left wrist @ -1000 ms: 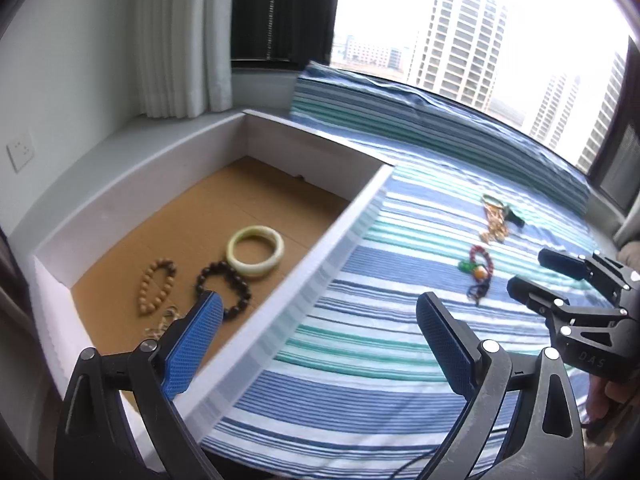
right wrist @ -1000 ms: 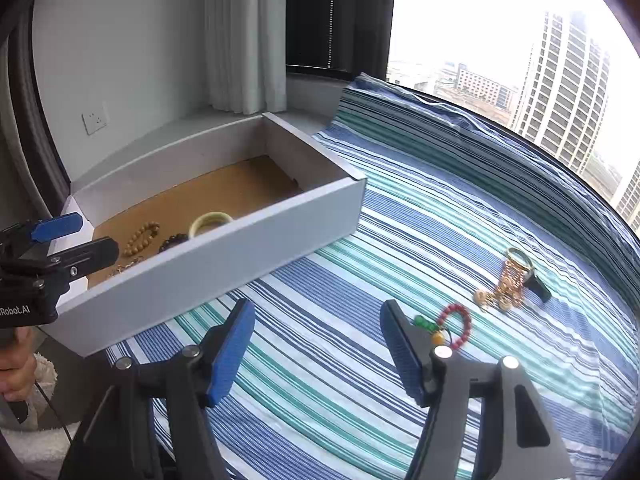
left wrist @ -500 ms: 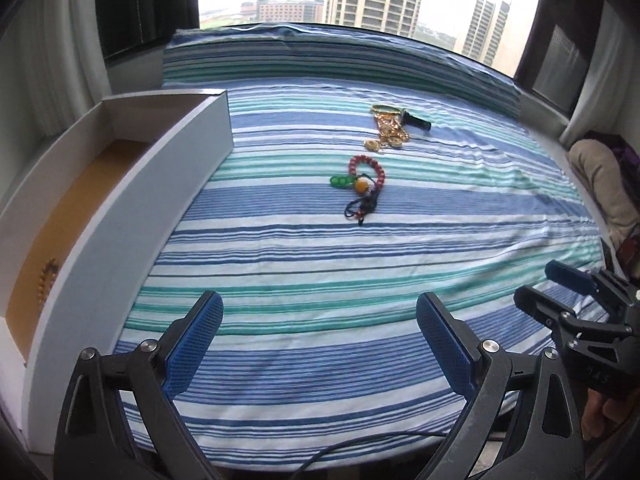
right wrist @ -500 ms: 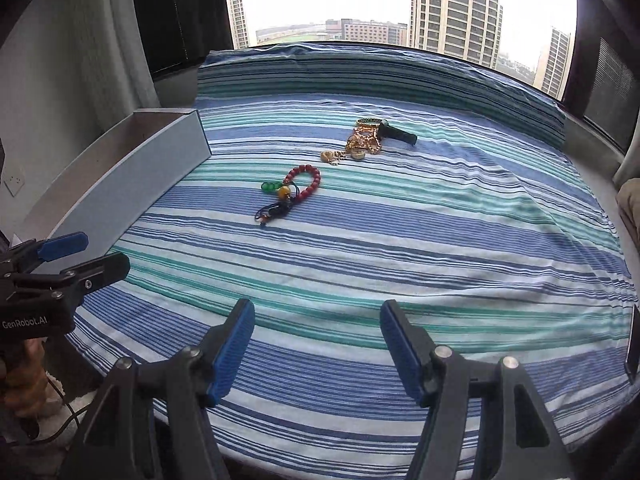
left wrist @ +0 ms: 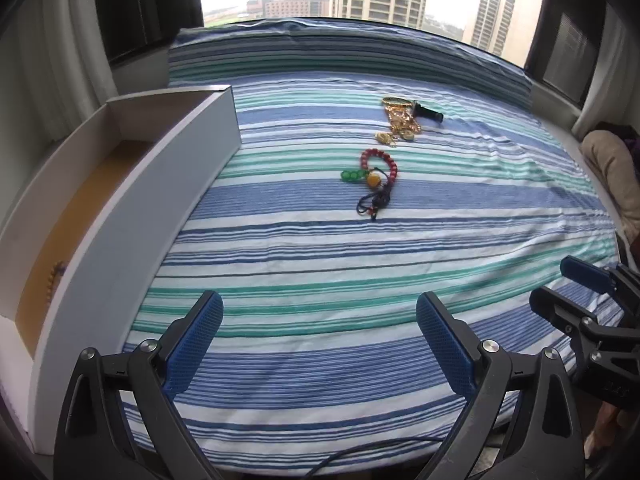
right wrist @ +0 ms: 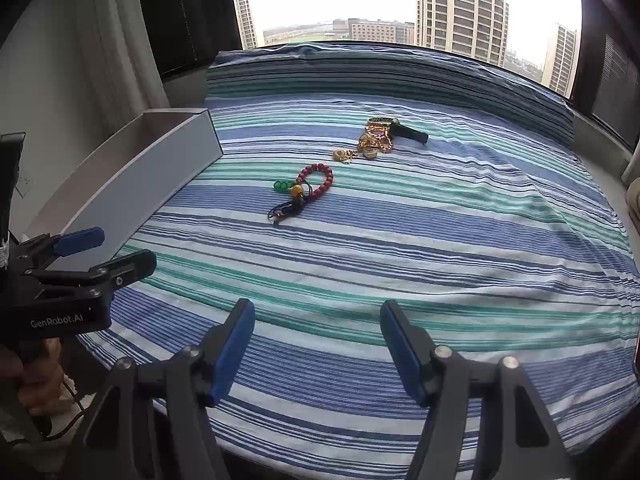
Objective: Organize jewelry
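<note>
A red bead bracelet with green beads and a dark tassel lies mid-cloth. Beyond it lies a heap of gold chains beside a dark watch. At the left stands a white box with a brown floor; a brown bead string shows inside. My left gripper is open over the near cloth, nothing between its fingers. My right gripper is also open and empty, well short of the jewelry.
The striped blue, green and white cloth covers a window seat, with a matching bolster along the window. Curtains hang at both sides. A beige cushion lies at the far right. A hand holds the left gripper's handle.
A second ago both views faced the box; they have swung right toward the jewelry on the cloth and tilted lower. In the last half second little has moved. Both grippers stayed open.
</note>
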### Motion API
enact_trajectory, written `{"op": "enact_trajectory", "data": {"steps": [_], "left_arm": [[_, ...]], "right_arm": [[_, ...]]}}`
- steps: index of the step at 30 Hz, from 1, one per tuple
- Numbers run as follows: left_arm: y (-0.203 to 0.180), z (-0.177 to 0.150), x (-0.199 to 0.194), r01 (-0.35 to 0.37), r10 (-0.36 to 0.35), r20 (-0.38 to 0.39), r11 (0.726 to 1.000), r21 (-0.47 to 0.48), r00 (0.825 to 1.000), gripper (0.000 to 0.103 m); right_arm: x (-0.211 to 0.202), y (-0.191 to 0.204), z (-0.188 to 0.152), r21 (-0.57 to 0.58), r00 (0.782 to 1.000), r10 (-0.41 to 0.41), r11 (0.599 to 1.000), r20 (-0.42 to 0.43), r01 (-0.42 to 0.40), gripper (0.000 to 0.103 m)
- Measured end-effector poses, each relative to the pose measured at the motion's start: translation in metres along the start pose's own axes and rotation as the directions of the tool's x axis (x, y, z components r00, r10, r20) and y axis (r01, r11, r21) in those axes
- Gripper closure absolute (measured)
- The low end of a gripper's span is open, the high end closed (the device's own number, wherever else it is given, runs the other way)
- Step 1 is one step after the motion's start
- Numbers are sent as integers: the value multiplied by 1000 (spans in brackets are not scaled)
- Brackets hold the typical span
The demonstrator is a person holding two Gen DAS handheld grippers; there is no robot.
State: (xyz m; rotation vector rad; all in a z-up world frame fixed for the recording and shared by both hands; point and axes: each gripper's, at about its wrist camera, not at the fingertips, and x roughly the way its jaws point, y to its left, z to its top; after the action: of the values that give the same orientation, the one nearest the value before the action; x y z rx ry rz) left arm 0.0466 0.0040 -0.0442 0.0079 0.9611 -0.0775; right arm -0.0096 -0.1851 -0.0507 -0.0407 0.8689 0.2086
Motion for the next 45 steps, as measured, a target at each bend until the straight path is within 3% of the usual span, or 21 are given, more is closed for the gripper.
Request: {"op": "enact_trajectory", "data": {"steps": [8, 25, 28, 30, 33, 38, 42, 45], "left_arm": [[11, -1, 13, -4, 2, -42, 999, -38, 999, 5], [-10, 7, 24, -18, 19, -57, 999, 28, 998, 5], [-9, 12, 37, 57, -55, -79, 998, 28, 995, 5], [-5, 20, 51, 133, -131, -97, 991, 14, 987, 5], [-7, 34, 71, 194, -190, -112, 980, 31, 975, 5], [-35, 58, 101, 252, -238, -116, 960, 126, 964, 6], [-50, 75, 128, 287, -275, -113, 950, 119, 955, 7], [-57, 81, 146, 278, -267, -103, 954, 112, 958, 13]], "right_arm": [[5, -3, -2, 17, 1000, 5, 1000, -18, -5, 37], [8, -17, 2, 42, 1000, 13, 999, -15, -12, 37], [12, -19, 2, 48, 1000, 14, 999, -24, -13, 37], [12, -20, 2, 50, 1000, 12, 999, -25, -11, 37], [11, -24, 1, 61, 1000, 9, 998, -19, -8, 37], [10, -37, -2, 99, 1000, 1, 995, -14, 0, 37], [7, -44, -5, 117, 1000, -3, 993, -7, 4, 37], [5, -48, -7, 128, 1000, -3, 992, -1, 3, 37]]}}
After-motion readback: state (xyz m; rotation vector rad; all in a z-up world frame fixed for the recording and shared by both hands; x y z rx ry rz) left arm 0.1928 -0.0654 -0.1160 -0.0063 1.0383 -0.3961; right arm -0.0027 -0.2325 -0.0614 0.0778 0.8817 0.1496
